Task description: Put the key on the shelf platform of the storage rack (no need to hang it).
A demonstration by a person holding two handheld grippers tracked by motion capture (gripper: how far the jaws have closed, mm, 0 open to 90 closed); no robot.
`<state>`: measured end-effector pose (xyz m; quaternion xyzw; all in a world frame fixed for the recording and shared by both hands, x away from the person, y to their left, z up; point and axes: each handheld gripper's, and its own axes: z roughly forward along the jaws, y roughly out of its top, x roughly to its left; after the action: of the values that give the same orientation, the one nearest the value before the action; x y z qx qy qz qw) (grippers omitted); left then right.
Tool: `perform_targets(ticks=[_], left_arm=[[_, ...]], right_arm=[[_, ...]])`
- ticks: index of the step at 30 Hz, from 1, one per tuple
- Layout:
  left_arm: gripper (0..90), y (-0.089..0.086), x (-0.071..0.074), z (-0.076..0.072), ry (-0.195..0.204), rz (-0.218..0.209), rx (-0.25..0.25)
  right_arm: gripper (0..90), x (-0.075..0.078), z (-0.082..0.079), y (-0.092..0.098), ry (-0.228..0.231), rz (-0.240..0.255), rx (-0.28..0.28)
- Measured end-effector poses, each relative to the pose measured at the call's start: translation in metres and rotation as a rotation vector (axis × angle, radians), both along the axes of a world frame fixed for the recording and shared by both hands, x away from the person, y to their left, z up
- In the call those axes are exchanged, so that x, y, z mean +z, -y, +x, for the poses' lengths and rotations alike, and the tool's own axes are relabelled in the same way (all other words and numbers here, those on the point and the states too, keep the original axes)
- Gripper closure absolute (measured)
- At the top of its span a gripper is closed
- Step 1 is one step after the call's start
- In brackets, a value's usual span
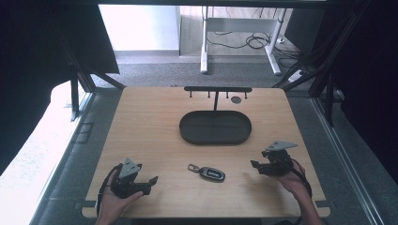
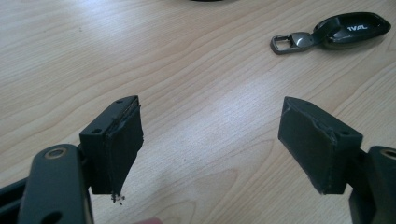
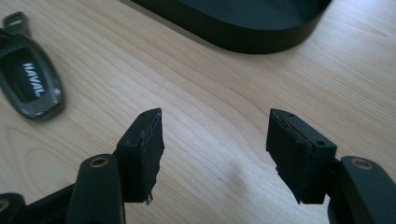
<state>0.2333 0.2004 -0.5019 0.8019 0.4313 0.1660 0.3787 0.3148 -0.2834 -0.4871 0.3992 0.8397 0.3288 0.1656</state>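
On the wooden table (image 1: pixel 141 122), a black oval tray (image 1: pixel 215 127) with a hook stand (image 1: pixel 217 89) sat toward the far edge, and a Haval car key fob (image 1: pixel 211 174) lay flat near the near edge, between the two tools and well apart from each. The left gripper (image 1: pixel 152 181) hung wide open and empty near the near left corner; the right gripper (image 1: pixel 254 164), part-open, held nothing. The work seemed to stand at the approach, and the next move likely called for one gripper to come down over the fob's narrow sides and close.

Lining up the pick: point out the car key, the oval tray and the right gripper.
car key (image 1: pixel 211 174), high view, on its dark body.
oval tray (image 1: pixel 215 138), high view, on its near rim.
right gripper (image 3: pixel 215 154), right gripper view, midway between its open jaws.
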Motion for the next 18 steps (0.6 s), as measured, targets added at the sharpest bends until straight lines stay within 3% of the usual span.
perform_targets(ticks=[8, 18], left_arm=[[22.0, 0.000, 0.001, -0.001, 0.005, 0.000, -0.003], [21.9, 0.001, 0.001, -0.001, 0.004, 0.005, -0.009]], right_arm=[[40.1, 0.017, 0.003, -0.015, -0.007, -0.019, 0.075], [41.2, 0.020, 0.006, -0.032, -0.043, -0.055, 0.134]])
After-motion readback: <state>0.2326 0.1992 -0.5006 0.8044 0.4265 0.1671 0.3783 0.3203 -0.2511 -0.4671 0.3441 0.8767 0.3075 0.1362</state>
